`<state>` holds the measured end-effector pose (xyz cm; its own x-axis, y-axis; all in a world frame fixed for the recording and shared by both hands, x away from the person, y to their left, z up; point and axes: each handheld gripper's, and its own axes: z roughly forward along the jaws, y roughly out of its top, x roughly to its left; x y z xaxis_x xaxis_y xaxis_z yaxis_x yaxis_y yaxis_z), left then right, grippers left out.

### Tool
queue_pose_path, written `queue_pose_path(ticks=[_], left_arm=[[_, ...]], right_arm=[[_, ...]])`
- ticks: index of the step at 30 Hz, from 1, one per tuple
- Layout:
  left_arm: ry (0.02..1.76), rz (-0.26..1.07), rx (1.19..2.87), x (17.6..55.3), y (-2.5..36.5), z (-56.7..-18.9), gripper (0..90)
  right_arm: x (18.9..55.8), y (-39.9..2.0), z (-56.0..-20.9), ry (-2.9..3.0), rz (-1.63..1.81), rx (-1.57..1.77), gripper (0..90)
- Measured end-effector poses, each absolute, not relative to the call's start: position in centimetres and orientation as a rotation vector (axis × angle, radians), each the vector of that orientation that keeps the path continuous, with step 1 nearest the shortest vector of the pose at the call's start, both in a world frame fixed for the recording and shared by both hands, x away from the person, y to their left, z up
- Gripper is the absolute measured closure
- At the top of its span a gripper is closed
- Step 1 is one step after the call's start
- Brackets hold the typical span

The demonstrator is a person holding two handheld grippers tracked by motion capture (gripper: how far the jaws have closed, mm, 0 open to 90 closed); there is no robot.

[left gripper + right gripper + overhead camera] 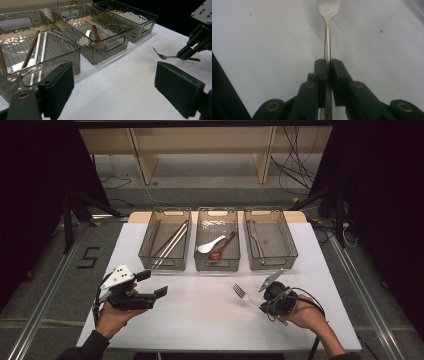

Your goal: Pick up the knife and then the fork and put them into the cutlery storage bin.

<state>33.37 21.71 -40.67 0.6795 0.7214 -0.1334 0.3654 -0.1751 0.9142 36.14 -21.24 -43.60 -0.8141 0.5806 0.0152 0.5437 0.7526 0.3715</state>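
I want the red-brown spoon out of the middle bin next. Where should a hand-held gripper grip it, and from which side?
Grip the red-brown spoon mid-handle, coming straight down through the middle bin's open top. The slim handle lies slanted and exposed, while the bowl sits close to the white spoon and the bin walls block any sideways approach.

The fork (243, 293) is shiny silver metal. It is held by its thin handle above the white table, near the right front. Its prongs point left and far, toward the bins. It lies almost flat in the air.
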Motion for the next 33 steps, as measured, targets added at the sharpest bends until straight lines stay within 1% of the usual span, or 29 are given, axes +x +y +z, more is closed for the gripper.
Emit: queue_pose_path(ticks=[16, 33], left_arm=[[0.864, 0.401, 1.787, 33.4, 21.7, -40.8, 15.4], [0.871, 0.399, 1.777, 33.4, 21.7, -40.9, 15.4]], right_arm=[[37.2, -22.6, -41.1, 2.664, 0.859, 1.017, 84.2], [40.3, -23.3, -38.8, 2.518, 0.947, 1.09, 84.1]])
